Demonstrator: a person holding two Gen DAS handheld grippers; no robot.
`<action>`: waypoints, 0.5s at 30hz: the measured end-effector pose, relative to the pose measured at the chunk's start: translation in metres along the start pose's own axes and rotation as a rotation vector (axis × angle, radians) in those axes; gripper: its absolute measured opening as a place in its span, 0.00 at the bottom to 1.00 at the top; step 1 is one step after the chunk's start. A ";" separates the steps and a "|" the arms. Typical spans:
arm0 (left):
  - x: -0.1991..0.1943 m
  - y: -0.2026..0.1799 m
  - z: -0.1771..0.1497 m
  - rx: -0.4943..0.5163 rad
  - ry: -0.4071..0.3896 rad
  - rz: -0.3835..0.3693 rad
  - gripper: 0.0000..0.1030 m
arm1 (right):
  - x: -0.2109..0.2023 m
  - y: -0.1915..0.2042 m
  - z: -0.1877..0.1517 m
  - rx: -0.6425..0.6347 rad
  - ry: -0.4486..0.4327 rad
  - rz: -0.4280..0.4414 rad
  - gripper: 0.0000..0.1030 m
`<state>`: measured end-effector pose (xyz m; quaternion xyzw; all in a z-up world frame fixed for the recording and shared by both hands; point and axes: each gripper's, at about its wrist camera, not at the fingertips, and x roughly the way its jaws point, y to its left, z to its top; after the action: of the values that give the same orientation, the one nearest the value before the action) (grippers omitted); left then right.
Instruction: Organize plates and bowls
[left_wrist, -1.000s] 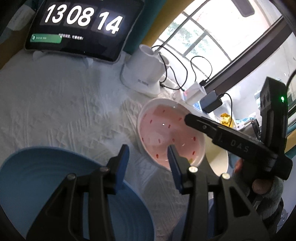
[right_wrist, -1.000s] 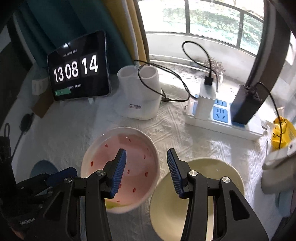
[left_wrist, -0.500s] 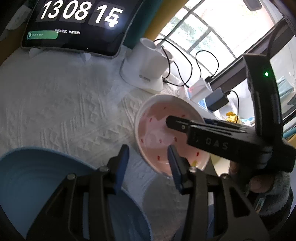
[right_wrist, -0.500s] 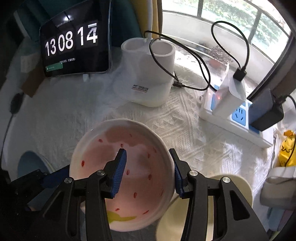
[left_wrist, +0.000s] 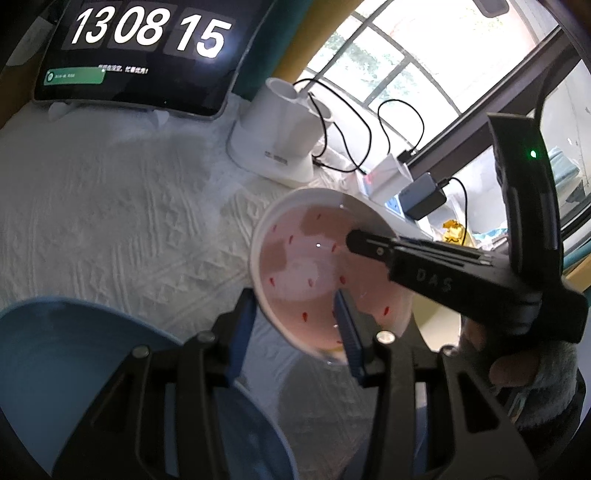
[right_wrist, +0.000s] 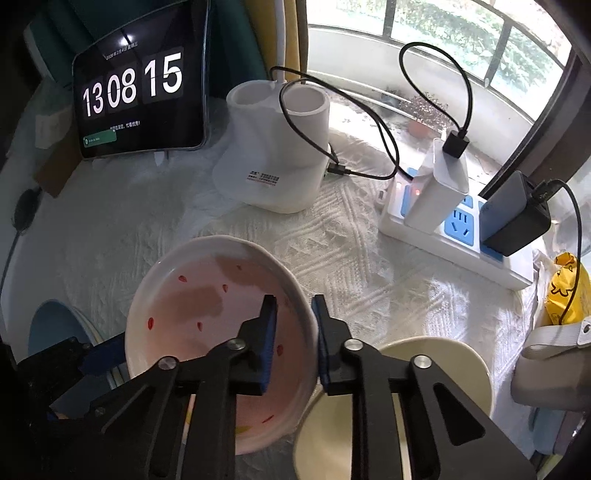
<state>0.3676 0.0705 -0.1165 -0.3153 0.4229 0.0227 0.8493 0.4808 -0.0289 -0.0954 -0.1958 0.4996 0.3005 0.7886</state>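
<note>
Clenched with the right tool (right_wrist: 293, 306) on the right-hand rim of the pink bowl (right_wrist: 207, 314): one pad inside the wall, the other outside. Just closed there, with the rim caught between. Gripping from above and from the near side, pointing steeply down.

Sitting toward the front edge of the tabletop (right_wrist: 351, 258), about mid-width, flat on the white cloth and not visibly lifted. Round, so no long axis to line up with. Everything turns on which side of the rim is taken, and here it is the right side.

Hanging half-open and empty with the left tool (left_wrist: 293, 306) over the bowl's near-left rim. Cannot tell whether touching it.

Flanked just to the right, at the front edge, by a cream plate (right_wrist: 436, 365), its rim tucked close under the bowl's right side. Flanked to the left, at the front-left corner, by a blue plate (left_wrist: 55, 369), a little apart.

Judged: right hand already in charge of the bowl, so a lift straight up first, then across. Cream plate nearer, blue plate across the left tool's path.

Farther back, well apart: a white holder (right_wrist: 280, 147), a power strip (right_wrist: 461, 229) and a clock tablet (right_wrist: 136, 99) along the rear edge.
</note>
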 end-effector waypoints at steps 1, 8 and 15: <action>-0.001 0.001 0.000 -0.001 -0.004 -0.006 0.43 | -0.001 0.000 -0.001 0.000 -0.005 0.002 0.15; -0.013 0.000 -0.001 0.013 -0.040 -0.025 0.42 | -0.014 0.004 -0.002 -0.007 -0.047 0.012 0.14; -0.023 -0.004 -0.002 0.032 -0.060 -0.034 0.42 | -0.031 0.006 -0.003 -0.002 -0.075 0.017 0.14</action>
<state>0.3523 0.0711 -0.0983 -0.3079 0.3920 0.0109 0.8668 0.4649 -0.0353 -0.0683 -0.1810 0.4711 0.3147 0.8039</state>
